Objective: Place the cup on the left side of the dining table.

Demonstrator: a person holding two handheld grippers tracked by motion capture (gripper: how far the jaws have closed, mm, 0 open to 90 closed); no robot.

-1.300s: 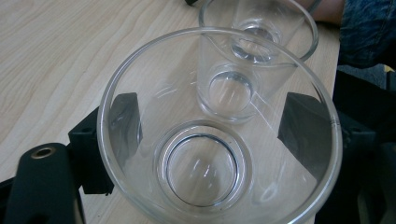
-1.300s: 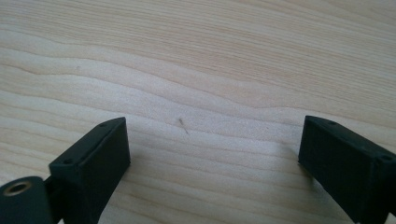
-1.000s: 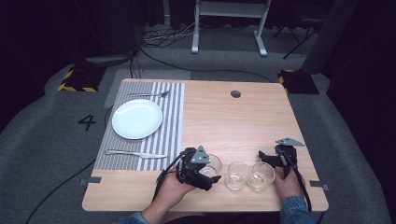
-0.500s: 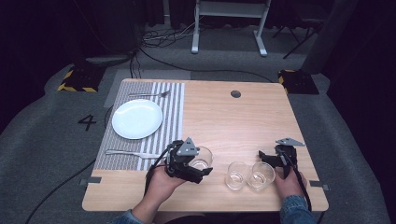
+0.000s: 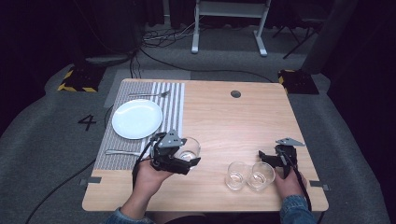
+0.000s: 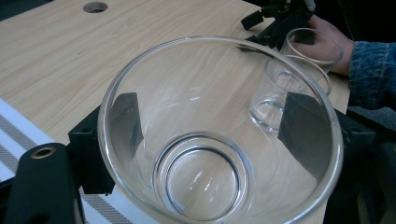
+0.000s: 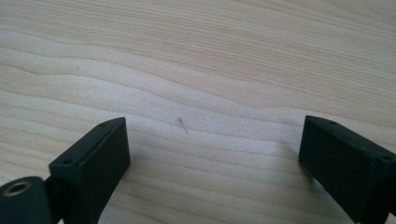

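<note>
Glass tumbler (image 6: 219, 135) pinched between the jaws of the left gripper (image 5: 180, 161), beside the striped placemat (image 5: 173, 109); right gripper (image 7: 215, 158) spread over bare table (image 5: 233, 126). Smooth glass may slip if the grip loosens, or strike the two glasses (image 5: 247, 176) nearby.

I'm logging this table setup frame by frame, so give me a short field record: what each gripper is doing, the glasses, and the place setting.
left gripper: jaws either side of a clear glass, beside the striped placemat
right gripper: open, nothing between its jaws, over bare table
other glasses: two glasses side by side near the front edge, by the right gripper
place setting: white plate on the placemat, fork beyond it, another utensil in front
</note>
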